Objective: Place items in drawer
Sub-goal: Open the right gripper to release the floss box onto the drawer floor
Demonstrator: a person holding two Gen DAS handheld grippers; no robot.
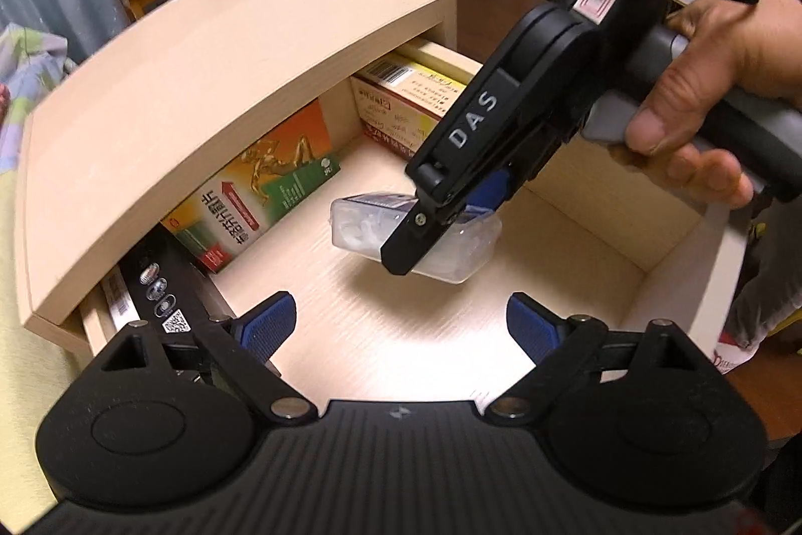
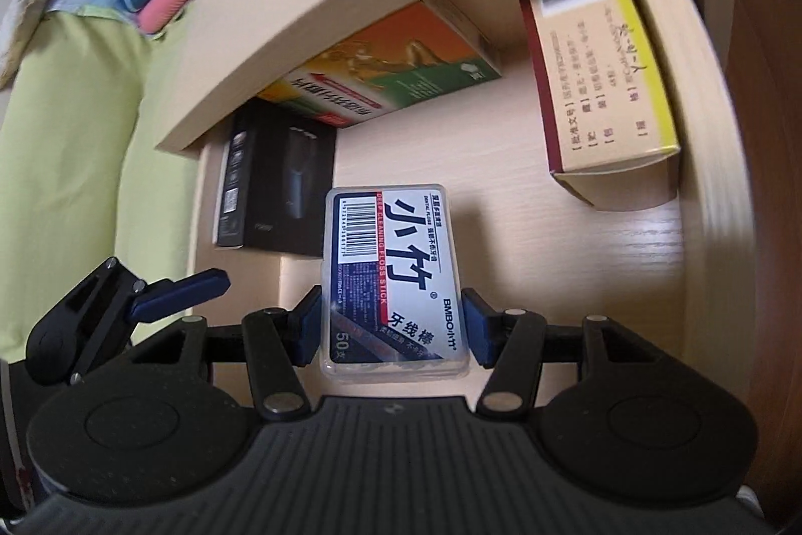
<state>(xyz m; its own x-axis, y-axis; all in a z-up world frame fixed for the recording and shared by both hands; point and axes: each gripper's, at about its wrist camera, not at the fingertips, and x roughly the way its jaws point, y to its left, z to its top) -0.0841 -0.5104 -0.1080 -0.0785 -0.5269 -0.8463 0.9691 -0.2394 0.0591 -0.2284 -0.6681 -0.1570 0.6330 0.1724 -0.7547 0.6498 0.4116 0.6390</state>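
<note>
Currently the left tool (image 1: 396,327) is hanging spread and empty over the drawer's (image 1: 591,204) front edge. Further right, the right tool (image 2: 391,327) is pinching the floss box (image 2: 393,279) by its long sides, just above the drawer floor near its middle. The box's long axis is running toward the drawer's back, between the black box (image 2: 275,194) and tan carton (image 2: 601,83); release looks close.

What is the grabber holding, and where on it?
The right gripper holds a clear floss box by its long sides near one end. The left gripper holds nothing.
</note>
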